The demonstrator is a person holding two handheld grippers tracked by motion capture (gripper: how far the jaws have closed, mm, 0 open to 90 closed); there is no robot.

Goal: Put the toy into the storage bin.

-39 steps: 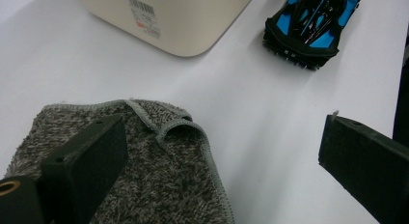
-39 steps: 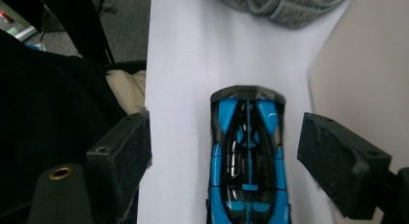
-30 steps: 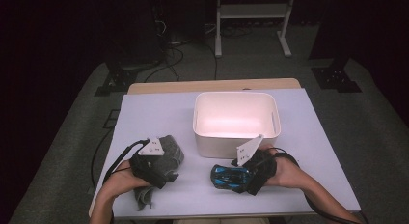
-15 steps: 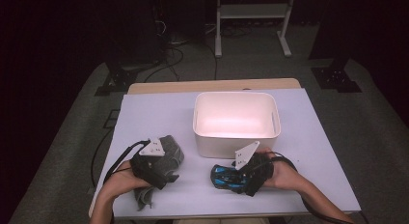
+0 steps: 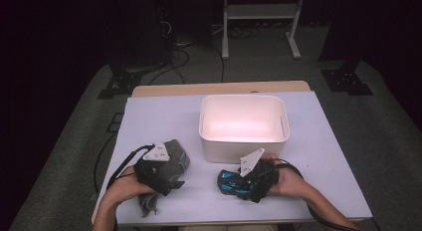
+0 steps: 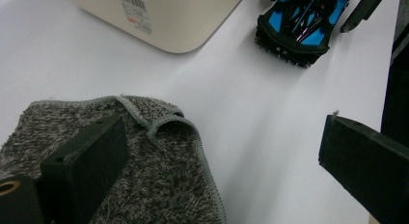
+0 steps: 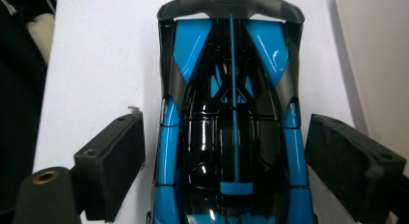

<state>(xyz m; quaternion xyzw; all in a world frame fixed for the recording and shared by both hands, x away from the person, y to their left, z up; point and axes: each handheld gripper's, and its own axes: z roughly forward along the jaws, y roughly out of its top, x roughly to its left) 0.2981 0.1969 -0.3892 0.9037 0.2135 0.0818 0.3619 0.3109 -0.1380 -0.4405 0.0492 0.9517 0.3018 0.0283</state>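
Straddling blue toy car [image 7: 231,122] with spread jaws, right gripper [image 5: 251,178] not yet gripping; left gripper [image 5: 158,172] hovering spread-jawed over grey cloth [image 6: 144,175]; white bin [image 5: 244,122] sitting empty on desk [image 5: 159,116].

Toy car and grey cloth on the white table

The toy car [image 7: 231,132] is glossy blue and black with a dark rear wing, sitting flat on its wheels just in front of the tub. The cloth [image 6: 144,180] is fuzzy grey towelling, rumpled, one hemmed corner folded over, lying well left of the car.
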